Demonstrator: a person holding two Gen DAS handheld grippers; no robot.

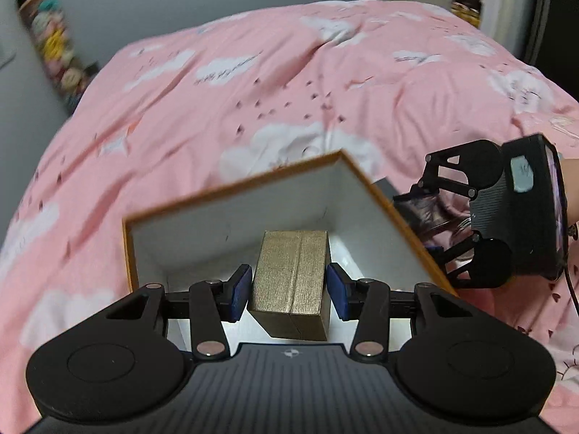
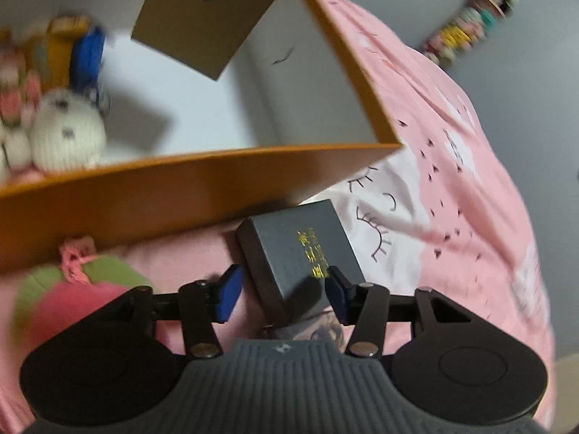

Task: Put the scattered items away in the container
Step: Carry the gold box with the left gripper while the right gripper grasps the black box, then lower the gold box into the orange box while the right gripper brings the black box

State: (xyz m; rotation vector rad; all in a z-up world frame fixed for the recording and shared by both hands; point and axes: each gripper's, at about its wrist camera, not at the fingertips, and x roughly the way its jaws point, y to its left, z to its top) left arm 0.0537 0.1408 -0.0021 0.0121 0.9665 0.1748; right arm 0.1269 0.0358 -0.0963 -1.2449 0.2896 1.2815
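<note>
My left gripper (image 1: 289, 293) is shut on a gold box (image 1: 289, 275), which hangs over the open orange-rimmed container (image 1: 231, 188). The right wrist view shows that same gold box (image 2: 202, 25) above the container's white inside. A dark grey box with gold lettering (image 2: 296, 253) lies on the bed against the container's orange wall (image 2: 181, 188). My right gripper (image 2: 284, 294) straddles it: the right pad meets its edge, and the left pad stands apart with bedcover showing between. A blurred dark patterned thing (image 2: 315, 332) sits under that gripper. From the left wrist view, the right gripper (image 1: 427, 217) is beside the container.
Inside the container lie a white knitted toy (image 2: 67, 133), a pink-and-white thing (image 2: 11, 105) and yellow and blue items (image 2: 87, 54). A pink and green knitted item (image 2: 72, 289) rests outside its wall. Pink cloud-print bedcover (image 1: 289, 83) spreads all around; small toys (image 1: 50, 43) hang on the grey wall.
</note>
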